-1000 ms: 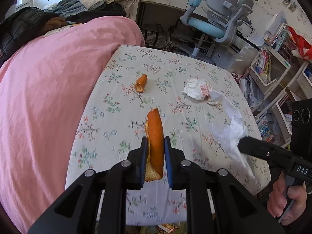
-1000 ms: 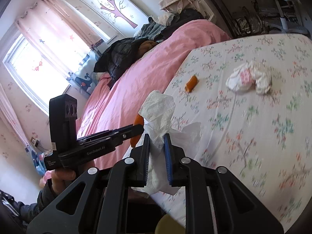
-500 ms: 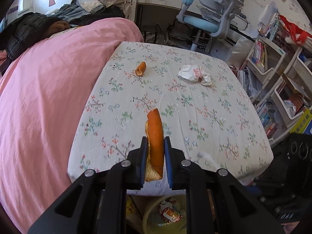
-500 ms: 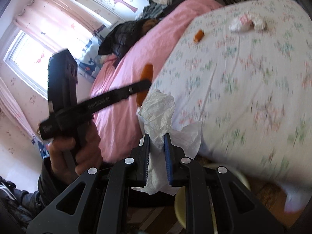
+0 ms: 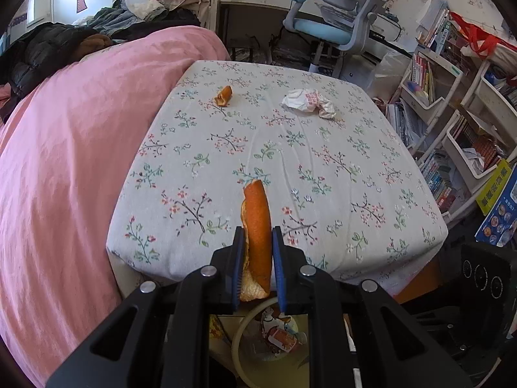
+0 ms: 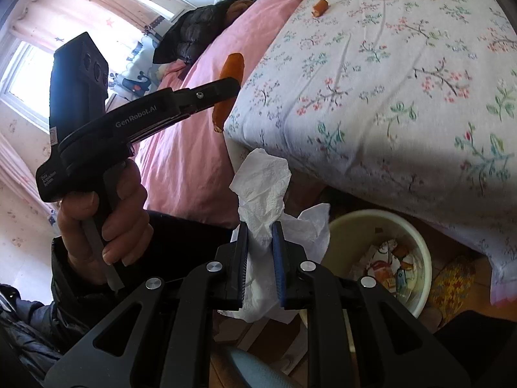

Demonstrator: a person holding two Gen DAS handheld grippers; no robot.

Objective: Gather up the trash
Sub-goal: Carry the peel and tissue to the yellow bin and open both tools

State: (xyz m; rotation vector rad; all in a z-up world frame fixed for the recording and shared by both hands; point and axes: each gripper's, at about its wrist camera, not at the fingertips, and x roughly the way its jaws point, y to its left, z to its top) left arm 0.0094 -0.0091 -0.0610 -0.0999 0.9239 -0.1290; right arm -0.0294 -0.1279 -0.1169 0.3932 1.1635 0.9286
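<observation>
From the left wrist view: the left gripper (image 5: 257,252) is clamped on a long orange peel (image 5: 256,226), held upright off the near edge of the floral table (image 5: 323,161). A smaller peel piece (image 5: 223,96) and a crumpled wrapper (image 5: 308,102) lie far back on the cloth, apart. The bin (image 5: 245,339) shows below (partly hidden).

From the right wrist view: the right gripper (image 6: 260,258) pinches a white tissue (image 6: 261,190) beside the trash bin (image 6: 416,252), not over it.
</observation>
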